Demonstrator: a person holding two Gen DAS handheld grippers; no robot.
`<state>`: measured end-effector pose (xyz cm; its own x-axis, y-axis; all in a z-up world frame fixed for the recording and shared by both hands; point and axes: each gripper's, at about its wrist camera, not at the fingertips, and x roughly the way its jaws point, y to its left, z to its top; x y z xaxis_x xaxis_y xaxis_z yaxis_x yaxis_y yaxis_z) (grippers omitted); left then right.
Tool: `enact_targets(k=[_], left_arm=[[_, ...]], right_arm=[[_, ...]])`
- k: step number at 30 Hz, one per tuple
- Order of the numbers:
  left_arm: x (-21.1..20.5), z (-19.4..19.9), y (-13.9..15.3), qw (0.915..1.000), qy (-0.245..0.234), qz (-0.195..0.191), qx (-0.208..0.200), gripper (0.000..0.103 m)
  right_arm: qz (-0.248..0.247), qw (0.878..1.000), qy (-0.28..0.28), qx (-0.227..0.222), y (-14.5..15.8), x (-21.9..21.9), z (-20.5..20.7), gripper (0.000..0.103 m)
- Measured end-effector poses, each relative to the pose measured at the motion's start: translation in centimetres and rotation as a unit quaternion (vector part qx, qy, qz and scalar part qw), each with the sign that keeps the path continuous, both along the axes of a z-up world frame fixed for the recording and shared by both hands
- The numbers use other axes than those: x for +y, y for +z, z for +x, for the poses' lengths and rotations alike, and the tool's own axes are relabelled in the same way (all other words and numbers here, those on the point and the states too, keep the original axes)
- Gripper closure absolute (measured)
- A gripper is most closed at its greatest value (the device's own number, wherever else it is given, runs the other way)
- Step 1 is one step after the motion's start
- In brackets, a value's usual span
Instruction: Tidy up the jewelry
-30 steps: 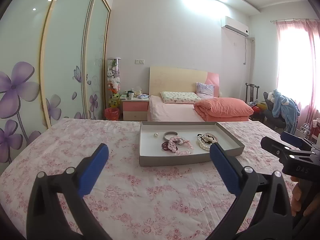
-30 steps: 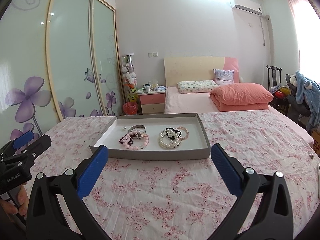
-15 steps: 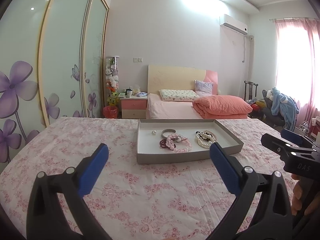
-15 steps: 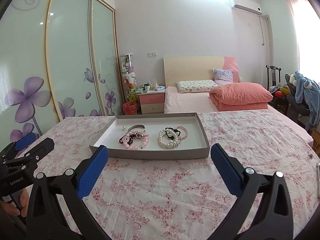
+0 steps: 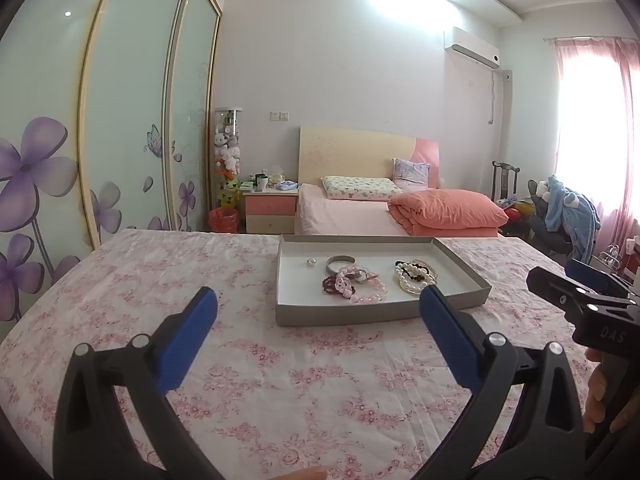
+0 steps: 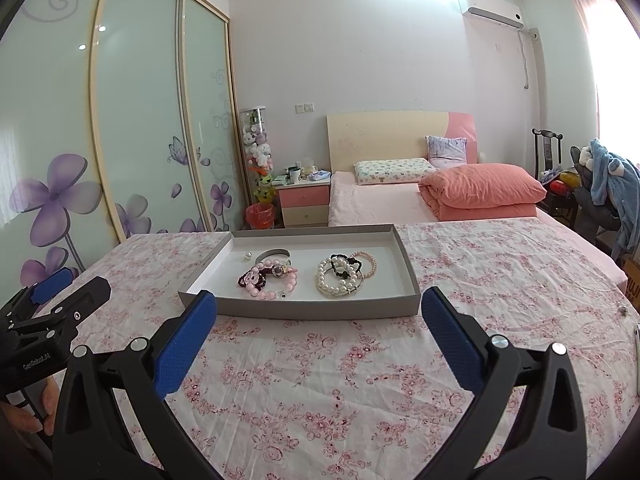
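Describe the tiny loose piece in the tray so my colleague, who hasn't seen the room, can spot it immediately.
On the floral bedspread sits a shallow grey tray with a white floor. In its far left corner, left of the grey open bangle, lies a small pearl-like piece. It is the only item lying alone, far smaller than the bead bracelets.

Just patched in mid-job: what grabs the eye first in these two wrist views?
A shallow grey tray sits mid-table on the pink floral cloth, holding a tangle of pink bead bracelets on its left and a pile of white pearl strands on its right. Both the left gripper and the right gripper are open and empty, short of the tray. Behind stand a pink bed and purple-flowered wardrobe doors.
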<state>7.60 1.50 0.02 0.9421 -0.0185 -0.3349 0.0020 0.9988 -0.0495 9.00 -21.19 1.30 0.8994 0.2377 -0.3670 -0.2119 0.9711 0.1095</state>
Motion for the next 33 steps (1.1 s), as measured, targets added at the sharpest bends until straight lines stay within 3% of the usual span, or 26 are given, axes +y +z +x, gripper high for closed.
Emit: enact_targets(k=[33], left_arm=[[-0.18,0.23,-0.27,1.0,-0.001,0.0,0.007,0.004]], right_arm=[[0.003,1.0,0.002,0.008,-0.33,0.23,0.31,0.002]])
